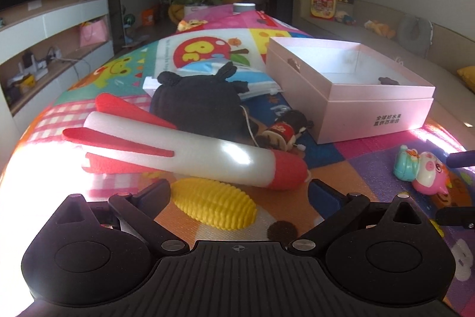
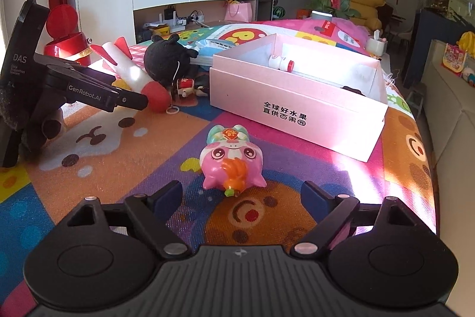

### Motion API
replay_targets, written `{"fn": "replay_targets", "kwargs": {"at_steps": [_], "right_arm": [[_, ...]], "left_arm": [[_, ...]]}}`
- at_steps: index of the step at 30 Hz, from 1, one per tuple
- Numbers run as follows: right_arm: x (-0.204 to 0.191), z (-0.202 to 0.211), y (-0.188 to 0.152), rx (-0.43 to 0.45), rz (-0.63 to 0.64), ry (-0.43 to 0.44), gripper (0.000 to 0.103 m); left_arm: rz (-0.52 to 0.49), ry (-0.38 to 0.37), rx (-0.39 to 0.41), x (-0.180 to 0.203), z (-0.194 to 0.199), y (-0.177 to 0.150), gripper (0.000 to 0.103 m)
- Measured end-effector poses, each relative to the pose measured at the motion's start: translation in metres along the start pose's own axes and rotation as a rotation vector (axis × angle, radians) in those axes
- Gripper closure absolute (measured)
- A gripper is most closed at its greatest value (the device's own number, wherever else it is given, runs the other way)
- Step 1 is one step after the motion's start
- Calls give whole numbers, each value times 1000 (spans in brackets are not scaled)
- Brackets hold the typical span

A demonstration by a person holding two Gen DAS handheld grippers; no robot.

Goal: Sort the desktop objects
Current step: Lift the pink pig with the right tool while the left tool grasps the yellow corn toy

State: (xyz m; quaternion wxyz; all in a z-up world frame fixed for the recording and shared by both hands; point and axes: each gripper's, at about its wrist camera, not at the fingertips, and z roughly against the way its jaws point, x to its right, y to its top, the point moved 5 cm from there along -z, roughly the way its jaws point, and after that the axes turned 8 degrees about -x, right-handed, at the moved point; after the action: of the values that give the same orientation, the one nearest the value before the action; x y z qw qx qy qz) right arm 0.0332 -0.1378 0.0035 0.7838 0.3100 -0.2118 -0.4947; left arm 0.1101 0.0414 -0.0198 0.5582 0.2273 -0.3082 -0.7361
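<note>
The pink cardboard box had been set open-topped on the far right part of the bench, evidently as the bin into which the loose toys were to be sorted; a small white bottle with a red cap was already seen lying inside it against the far wall.

The right gripper was held low over the patterned mat, its jaws spread wide with nothing pressed between them. They were aimed at the pink pig toy, which lay just ahead of the tips and near the box's front wall, so a pick was judged to be in preparation. The toy was seen to be of glossy hard plastic, pink with a teal cap, large painted eyes and an orange carrot at its mouth.

The left gripper was likewise held released, jaws apart, with a yellow ribbed corn toy lying between the tips but not gripped; whether the left tip touched it could not be told. Just beyond it a white foam rocket with red fins and nose lay across the mat, and behind that a black knitted plush and a small red-banded toy, all left of the box and still unsorted.
</note>
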Motion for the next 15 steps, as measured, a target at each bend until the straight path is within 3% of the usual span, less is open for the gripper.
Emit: {"fn": "replay_targets", "kwargs": {"at_steps": [7,12,15], "right_arm": [[-1,-1,0,-5,-3,-5,9],[-5,-2,0,-9,14,-15,4],[-5,-3,0,-18,17,-19,3]], "left_arm": [[-192,-143,-4,58,18,-21,1],[-202,-197,3,68,27,-26,1],[-169,-155,0,62,21,-23,1]]}}
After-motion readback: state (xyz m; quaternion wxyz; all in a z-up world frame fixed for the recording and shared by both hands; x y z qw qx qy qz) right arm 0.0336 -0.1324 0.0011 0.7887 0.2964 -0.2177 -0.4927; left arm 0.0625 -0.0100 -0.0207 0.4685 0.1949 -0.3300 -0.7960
